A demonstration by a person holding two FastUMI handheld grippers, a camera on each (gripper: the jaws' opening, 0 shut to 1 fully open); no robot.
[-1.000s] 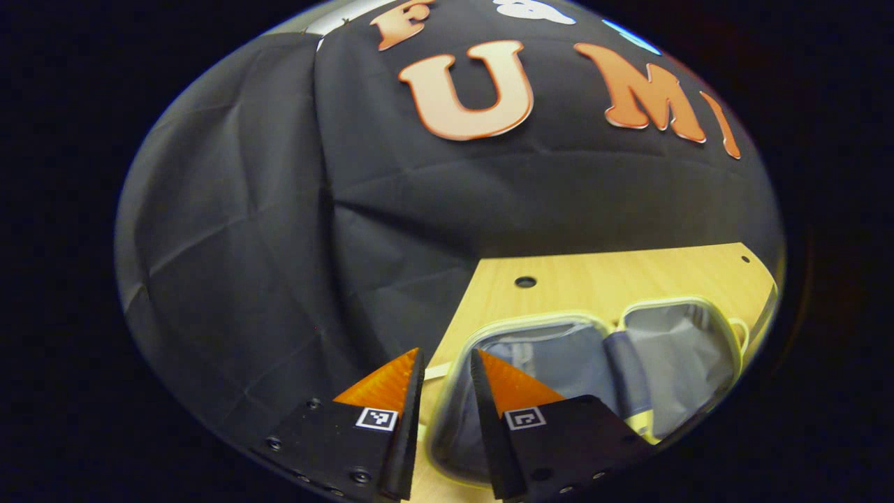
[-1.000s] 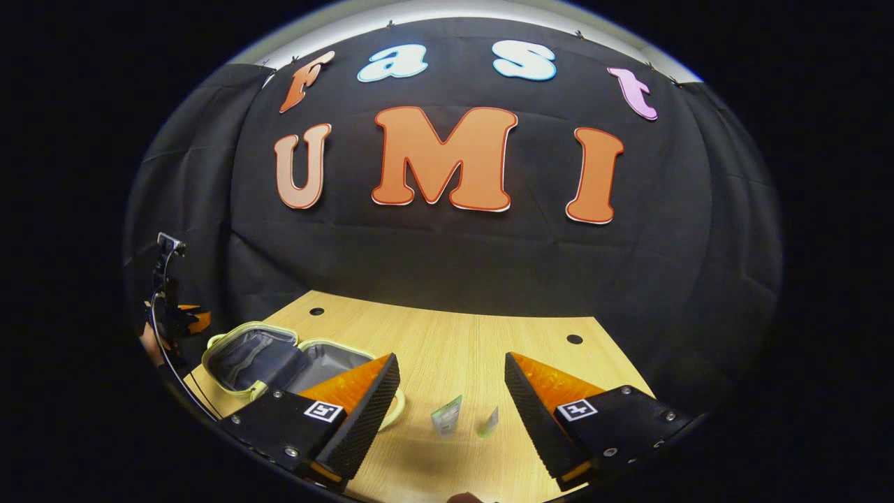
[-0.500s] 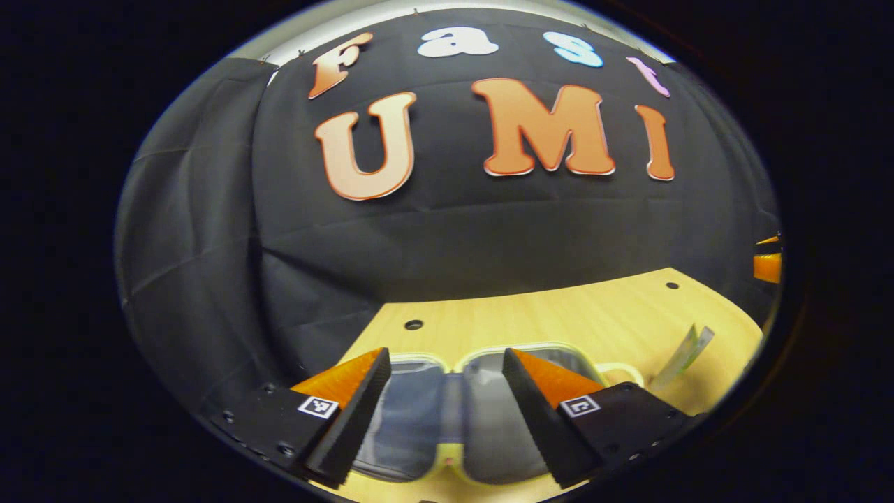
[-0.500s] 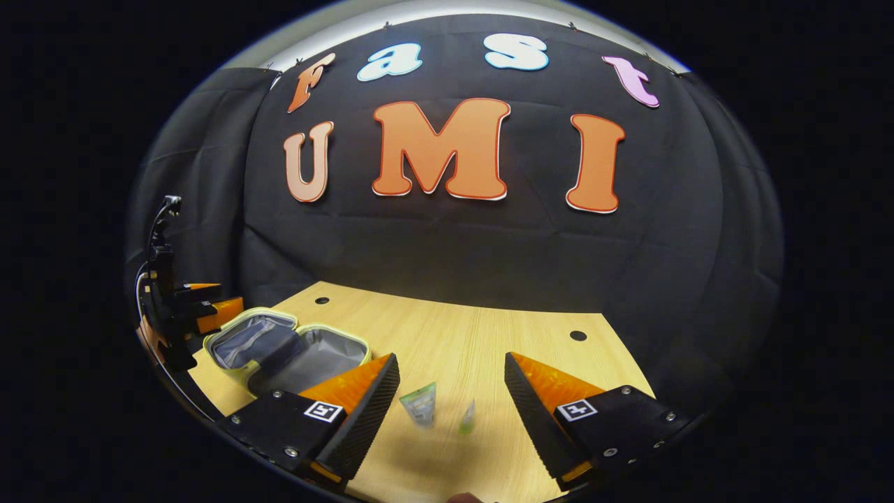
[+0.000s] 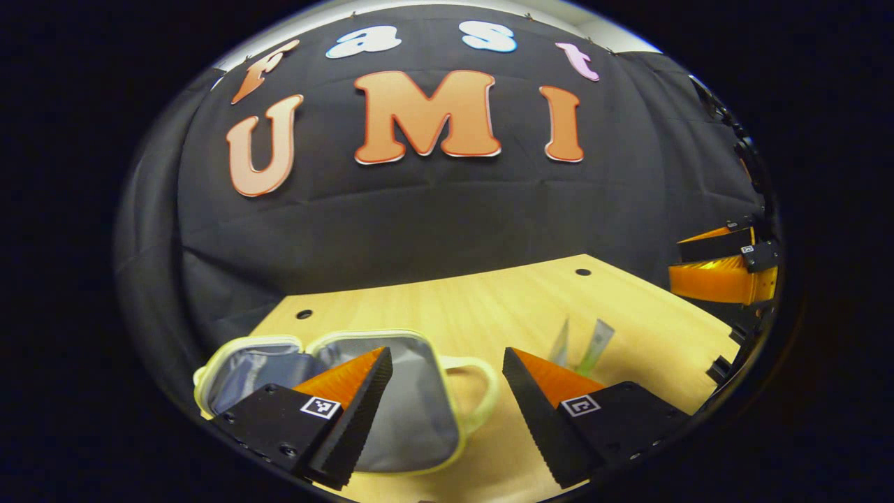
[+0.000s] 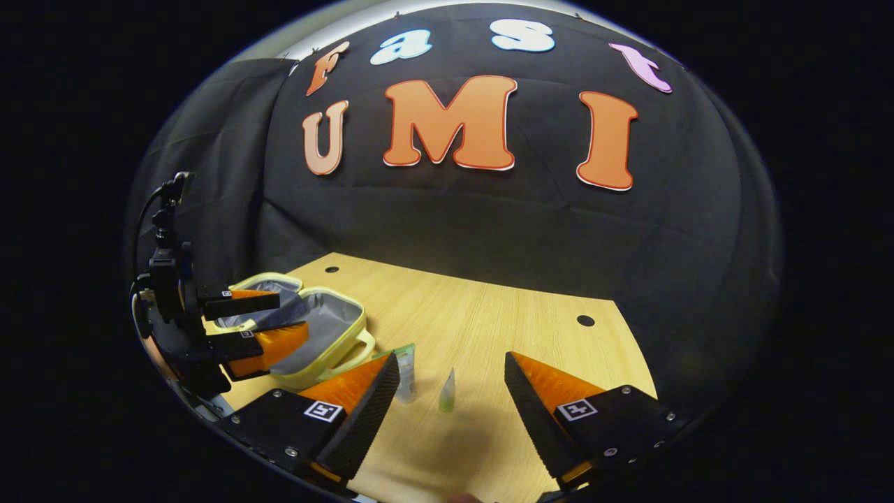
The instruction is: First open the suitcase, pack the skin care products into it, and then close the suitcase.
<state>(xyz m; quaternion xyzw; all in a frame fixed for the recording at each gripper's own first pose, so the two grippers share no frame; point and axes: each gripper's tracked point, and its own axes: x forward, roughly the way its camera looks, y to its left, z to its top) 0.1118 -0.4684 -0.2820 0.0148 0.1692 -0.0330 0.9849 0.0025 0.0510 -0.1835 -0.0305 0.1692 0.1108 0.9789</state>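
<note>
suitcase (image 5: 412, 412) lies opened flat on the bench (image 5: 489, 307), both grey-lined halves up, pale yellow rim and carry handle toward the tubes. first step reads as done. nothing seen inside either half, so packing looks not yet begun; closing still to come.

two skin care tubes (image 6: 422, 377) stand on the bench just ahead of the right hand-held gripper (image 6: 450, 391), between its fingers in the right gripper view: the larger green-capped tube (image 6: 406, 370) close to its left finger, the small green tube (image 6: 447, 392) nearer mid-gap. in the left gripper view the pair sit just beyond the left hand-held gripper's right finger, beside the suitcase handle.

left hand-held gripper (image 5: 447, 391): jaws spread wide, holding nothing, hovering over the suitcase's handle end. right hand-held gripper: jaws spread wide, holding nothing, not touching either tube.

change over the last second: left hand-held gripper was nearly closed and aimed at the bench's far-left edge; it has since spread and swung toward the tubes, suitcase now sliding under its left finger. right hand-held gripper kept its spread while the tubes drifted from centre toward its left finger and farther ahead of it.

judgement: next is a first pick, likely by the right.
</note>
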